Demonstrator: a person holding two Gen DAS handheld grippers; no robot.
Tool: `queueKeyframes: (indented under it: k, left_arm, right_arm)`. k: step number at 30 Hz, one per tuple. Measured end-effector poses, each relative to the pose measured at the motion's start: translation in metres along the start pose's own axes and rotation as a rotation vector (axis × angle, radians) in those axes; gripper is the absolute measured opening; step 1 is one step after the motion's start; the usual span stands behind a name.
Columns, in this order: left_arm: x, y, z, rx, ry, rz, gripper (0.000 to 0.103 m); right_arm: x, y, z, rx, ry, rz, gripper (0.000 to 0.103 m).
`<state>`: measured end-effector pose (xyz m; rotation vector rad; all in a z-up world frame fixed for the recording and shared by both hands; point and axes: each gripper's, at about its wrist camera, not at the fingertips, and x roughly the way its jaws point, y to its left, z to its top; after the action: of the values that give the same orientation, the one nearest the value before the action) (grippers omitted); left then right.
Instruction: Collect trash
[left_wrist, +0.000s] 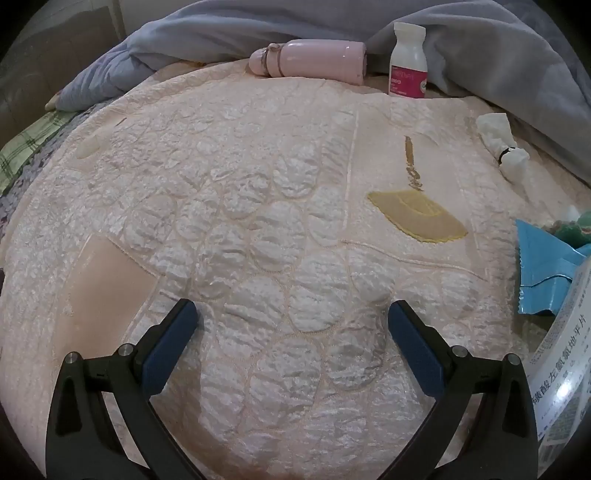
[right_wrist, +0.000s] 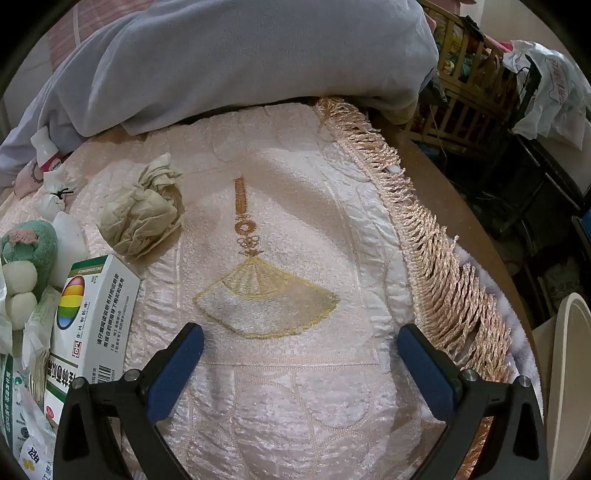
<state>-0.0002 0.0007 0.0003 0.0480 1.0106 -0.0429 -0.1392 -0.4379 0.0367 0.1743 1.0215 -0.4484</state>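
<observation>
A crumpled beige paper wad (right_wrist: 142, 218) lies on the pink quilted bedspread (right_wrist: 280, 398), up and left of my right gripper (right_wrist: 301, 338), which hangs open over an embroidered yellow fan with nothing between its fingers. A white crumpled tissue (left_wrist: 502, 146) with a black tie lies at the right in the left wrist view; it shows too as the tissue (right_wrist: 55, 192) in the right wrist view. A torn blue wrapper (left_wrist: 543, 273) lies at the right edge. My left gripper (left_wrist: 291, 315) stands open above bare bedspread (left_wrist: 258, 240).
A pink flask (left_wrist: 310, 59) lies on its side beside an upright white pill bottle (left_wrist: 408, 61) at the back, against a grey blanket (right_wrist: 240, 55). Medicine boxes (right_wrist: 92, 317), a green plush toy (right_wrist: 27, 251) and packets crowd the left. The fringed edge (right_wrist: 436, 251) drops off at the right beside a white bin (right_wrist: 569, 387).
</observation>
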Motion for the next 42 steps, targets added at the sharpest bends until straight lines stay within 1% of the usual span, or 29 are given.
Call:
queueKeyframes:
  k: [3,5,7,9,10,12,13,15,17,20,23,26,27,30,35,38,42]
  left_arm:
    - [-0.004,0.001,0.000,0.009,0.042,0.001,0.103]
    - [-0.014,-0.001,-0.005,0.039,0.078,-0.009,0.103]
    - [-0.024,-0.002,-0.009,0.061,0.086,-0.019,0.102]
    - [-0.044,-0.007,-0.018,0.064,0.042,-0.025,0.102]
    - [-0.058,-0.006,-0.021,0.065,0.016,-0.042,0.102]
    - [-0.081,-0.012,-0.026,0.073,-0.023,-0.062,0.102]
    - [-0.097,-0.014,-0.029,0.079,-0.055,-0.079,0.102]
    - [-0.119,-0.021,-0.032,0.092,-0.100,-0.098,0.102]
    - [-0.141,-0.029,-0.032,0.106,-0.141,-0.124,0.102]
    - [-0.170,-0.046,-0.037,0.103,-0.205,-0.176,0.102]
    - [-0.197,-0.055,-0.039,0.101,-0.243,-0.227,0.102]
    - [-0.213,-0.070,-0.042,0.112,-0.276,-0.239,0.102]
    - [-0.218,-0.078,-0.041,0.118,-0.287,-0.234,0.102]
    - [-0.234,-0.082,-0.043,0.140,-0.332,-0.237,0.102]
    - [-0.248,-0.095,-0.042,0.140,-0.376,-0.254,0.102]
    - [-0.253,-0.103,-0.044,0.143,-0.408,-0.241,0.102]
    - [-0.257,-0.107,-0.045,0.150,-0.435,-0.232,0.102]
  right_arm:
    - [0.000,0.000,0.000,0.004,-0.004,0.002,0.103]
    - [0.001,0.000,0.000,0.005,-0.004,0.004,0.103]
    - [-0.002,-0.004,-0.001,0.020,-0.002,0.018,0.103]
    - [-0.003,-0.003,-0.001,0.009,0.012,0.017,0.103]
    - [0.005,-0.007,0.000,-0.006,0.039,0.032,0.103]
    - [0.002,-0.007,0.002,-0.060,0.102,0.078,0.103]
    - [-0.002,-0.007,0.001,-0.085,0.108,0.083,0.103]
    - [-0.020,-0.006,-0.003,-0.089,0.078,0.076,0.101]
    - [-0.043,-0.007,-0.009,-0.079,0.028,0.094,0.101]
    - [-0.082,-0.005,-0.014,-0.065,-0.058,0.110,0.101]
    - [-0.120,-0.001,-0.021,-0.050,-0.155,0.128,0.101]
    - [-0.155,0.011,-0.026,-0.058,-0.259,0.117,0.101]
    - [-0.164,0.010,-0.029,-0.055,-0.284,0.115,0.101]
    - [-0.189,0.019,-0.033,-0.048,-0.355,0.112,0.101]
    - [-0.214,0.029,-0.034,-0.053,-0.402,0.127,0.101]
    - [-0.224,0.030,-0.037,-0.051,-0.429,0.126,0.101]
    - [-0.228,0.028,-0.036,-0.050,-0.437,0.133,0.101]
